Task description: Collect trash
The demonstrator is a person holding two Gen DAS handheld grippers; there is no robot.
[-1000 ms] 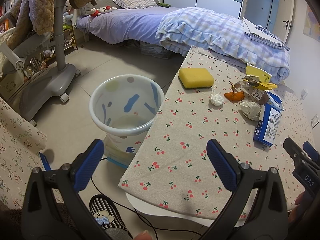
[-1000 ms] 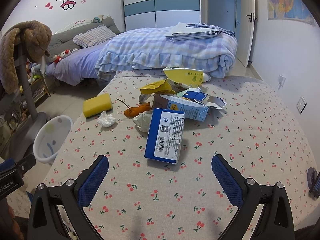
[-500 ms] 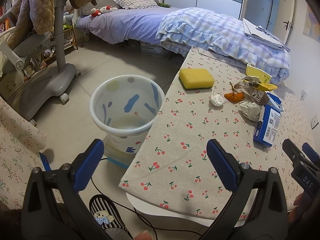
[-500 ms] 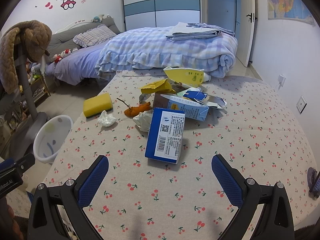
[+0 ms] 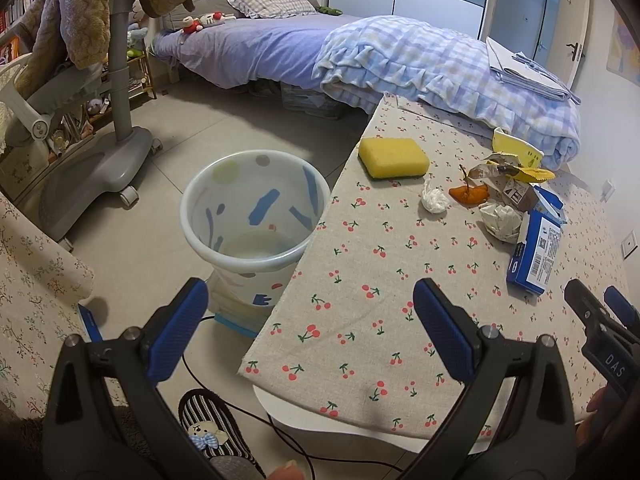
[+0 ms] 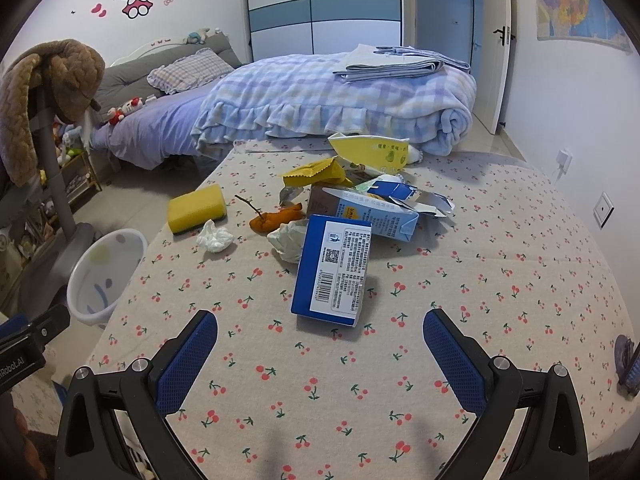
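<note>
We hold both grippers wide open: left gripper (image 5: 310, 324) at the table's (image 5: 360, 320) corner by the bin (image 5: 256, 216), right gripper (image 6: 320, 342) near the blue box (image 6: 332, 276).

Readable lettering

"DAS" in white on the right gripper (image 5: 608, 344); "nRobot.AI", cut off at the edge, on the left gripper (image 6: 24, 354); the blue carton (image 6: 334, 268) carries a barcode, its print too small to read.

Both grippers — left gripper (image 5: 308, 320), right gripper (image 6: 320, 344) — black frames, silver screws, blue textured pads.
</note>
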